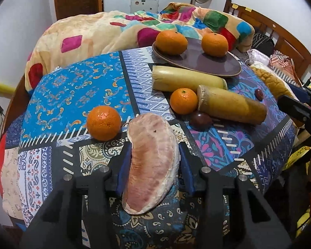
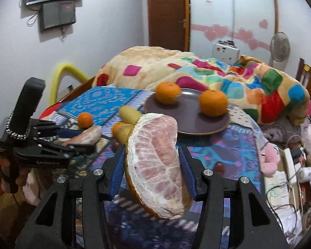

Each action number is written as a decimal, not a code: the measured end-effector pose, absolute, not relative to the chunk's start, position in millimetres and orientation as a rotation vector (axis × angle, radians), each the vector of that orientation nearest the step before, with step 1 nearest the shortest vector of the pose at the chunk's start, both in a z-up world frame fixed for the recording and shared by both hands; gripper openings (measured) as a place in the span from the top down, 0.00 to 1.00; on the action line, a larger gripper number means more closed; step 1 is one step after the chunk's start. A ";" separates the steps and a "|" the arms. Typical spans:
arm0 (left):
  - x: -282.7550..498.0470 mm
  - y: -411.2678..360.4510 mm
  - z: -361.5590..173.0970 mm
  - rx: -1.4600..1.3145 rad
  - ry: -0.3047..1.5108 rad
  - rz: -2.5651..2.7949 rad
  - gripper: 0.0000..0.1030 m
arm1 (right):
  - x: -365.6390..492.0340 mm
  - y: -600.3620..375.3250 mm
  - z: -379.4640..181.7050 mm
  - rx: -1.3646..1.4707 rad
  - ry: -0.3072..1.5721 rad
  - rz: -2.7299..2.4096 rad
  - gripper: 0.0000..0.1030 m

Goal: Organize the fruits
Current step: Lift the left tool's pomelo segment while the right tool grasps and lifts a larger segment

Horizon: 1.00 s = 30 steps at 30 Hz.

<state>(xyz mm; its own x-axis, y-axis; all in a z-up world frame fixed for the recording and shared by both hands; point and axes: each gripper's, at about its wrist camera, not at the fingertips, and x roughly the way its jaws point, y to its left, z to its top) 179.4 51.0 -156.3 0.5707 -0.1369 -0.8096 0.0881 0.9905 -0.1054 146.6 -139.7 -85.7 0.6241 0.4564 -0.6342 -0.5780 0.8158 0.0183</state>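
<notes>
My left gripper is shut on a pink pomelo segment, which stands lengthwise between the blue pads over the patchwork cloth. In the right wrist view my right gripper is shut on a second, larger pomelo segment, held off the cloth in front of the purple plate. The plate carries two oranges. Two more oranges lie on the cloth. The left gripper shows at the left with its segment.
Two yellowish cylinders and two small dark fruits lie before the plate. A colourful blanket is heaped behind. The wooden bed frame and clutter border the right side.
</notes>
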 end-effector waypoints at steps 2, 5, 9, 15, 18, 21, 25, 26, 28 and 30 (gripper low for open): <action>178.5 53.7 -155.4 -0.079 0.950 -0.133 0.58 | 149.2 -146.2 -86.6 -0.190 0.672 0.580 0.54; 175.8 55.1 -152.7 -0.092 0.942 -0.128 0.58 | 152.4 -155.1 -86.7 -0.184 0.673 0.561 0.54; 170.0 53.0 -143.1 -0.071 0.913 -0.113 0.58 | 156.0 -163.1 -84.4 -0.168 0.668 0.542 0.54; 163.3 52.1 -119.1 -0.075 0.850 -0.111 0.58 | 154.9 -170.7 -78.0 -0.165 0.643 0.521 0.54; 163.5 50.4 -106.3 -0.079 0.820 -0.120 0.58 | 156.0 -173.4 -72.1 -0.164 0.625 0.509 0.54; 166.4 46.6 -95.3 -0.067 0.792 -0.123 0.58 | 158.8 -176.4 -66.3 -0.158 0.611 0.497 0.54; 175.1 39.6 -82.8 -0.061 0.762 -0.133 0.58 | 165.2 -180.4 -58.2 -0.148 0.595 0.486 0.54; 178.5 37.6 -79.2 -0.060 0.752 -0.137 0.58 | 167.4 -180.8 -56.6 -0.147 0.592 0.484 0.54; 182.8 34.3 -75.1 -0.055 0.740 -0.139 0.58 | 172.3 -181.0 -52.7 -0.146 0.583 0.479 0.54; 189.6 31.6 -71.9 -0.053 0.731 -0.147 0.58 | 177.3 -179.5 -49.4 -0.151 0.573 0.473 0.54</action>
